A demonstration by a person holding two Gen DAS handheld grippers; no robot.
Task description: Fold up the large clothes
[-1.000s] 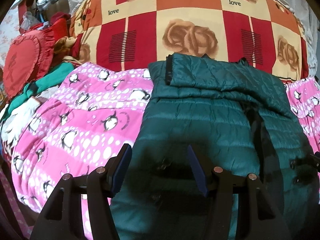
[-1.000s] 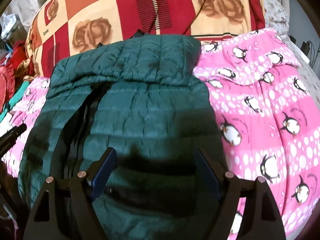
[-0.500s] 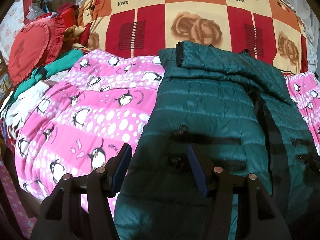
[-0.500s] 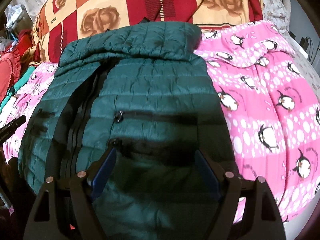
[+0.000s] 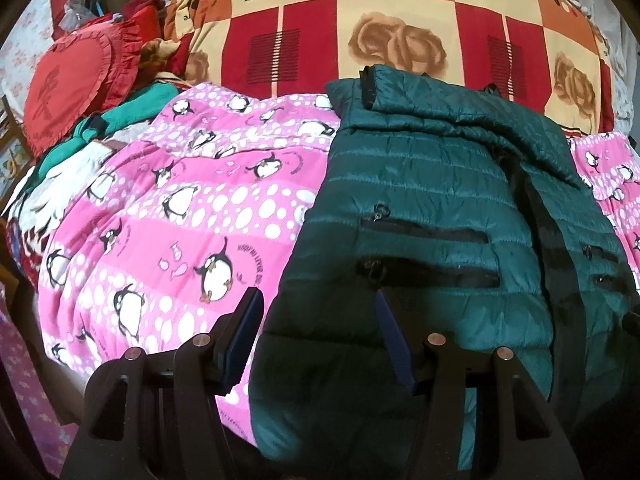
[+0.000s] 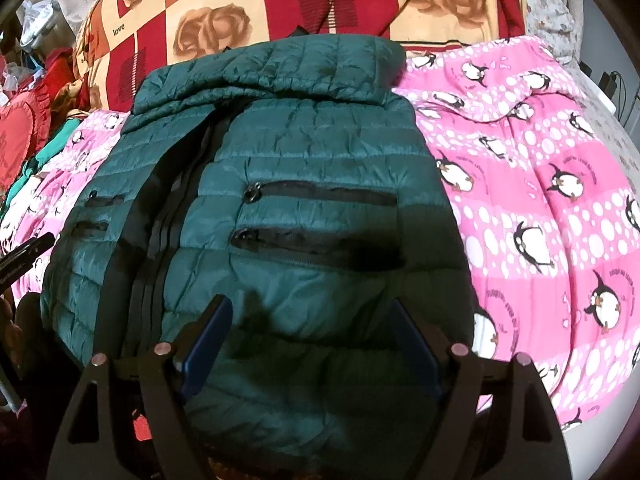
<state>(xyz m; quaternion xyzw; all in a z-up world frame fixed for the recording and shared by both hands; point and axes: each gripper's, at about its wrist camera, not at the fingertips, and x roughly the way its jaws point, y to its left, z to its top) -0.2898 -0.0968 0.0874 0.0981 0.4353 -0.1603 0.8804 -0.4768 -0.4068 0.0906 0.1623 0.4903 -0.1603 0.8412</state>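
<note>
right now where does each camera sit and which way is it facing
Left wrist: on the left gripper, angled down over the near left edge of the green puffer jacket and the pink penguin blanket; its two open fingers show, nothing between them.
Right wrist: on the right gripper, angled down over the jacket's near right half and its pocket zippers; its open fingers show.
Shared: both see the jacket, the blanket, the rose-patterned quilt behind, and the red frilled cushion.
</note>
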